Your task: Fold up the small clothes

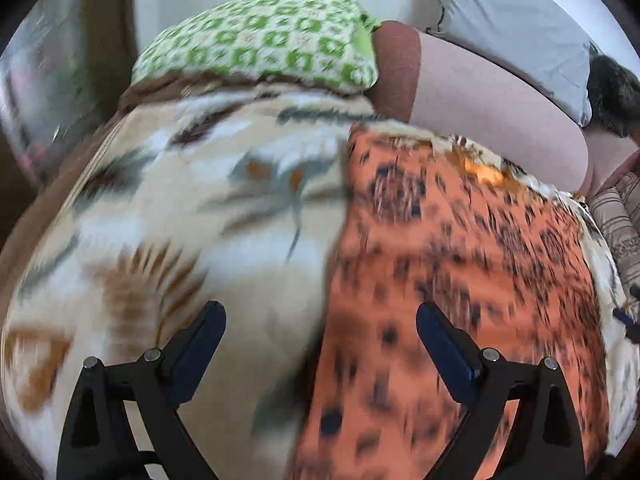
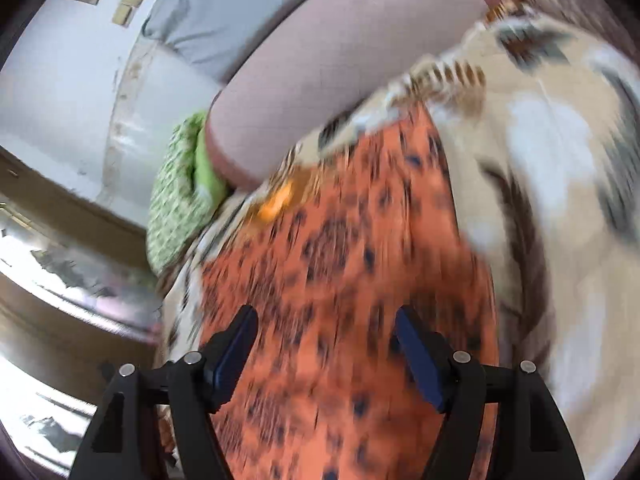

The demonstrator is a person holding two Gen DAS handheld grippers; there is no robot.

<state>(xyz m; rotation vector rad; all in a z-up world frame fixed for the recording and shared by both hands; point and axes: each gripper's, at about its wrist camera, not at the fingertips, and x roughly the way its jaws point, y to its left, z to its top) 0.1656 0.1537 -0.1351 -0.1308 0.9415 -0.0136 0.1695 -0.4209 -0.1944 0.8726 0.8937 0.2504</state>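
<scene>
An orange garment with dark spots [image 1: 460, 280] lies flat on a cream patterned blanket [image 1: 180, 200] on a bed. My left gripper [image 1: 320, 320] is open and empty above the garment's left edge, its right finger over the orange cloth. In the right wrist view the same garment [image 2: 340, 280] runs up the middle, and my right gripper [image 2: 326, 328] is open and empty over it. Both views are blurred by motion.
A green-and-white patterned pillow [image 1: 260, 40] lies at the blanket's far end, beside a pink-brown bolster [image 1: 480, 100] and a grey pillow [image 1: 512, 32]. A striped cloth [image 1: 616, 216] sits at the right. A white wall [image 2: 60, 80] and the bed's edge lie left in the right wrist view.
</scene>
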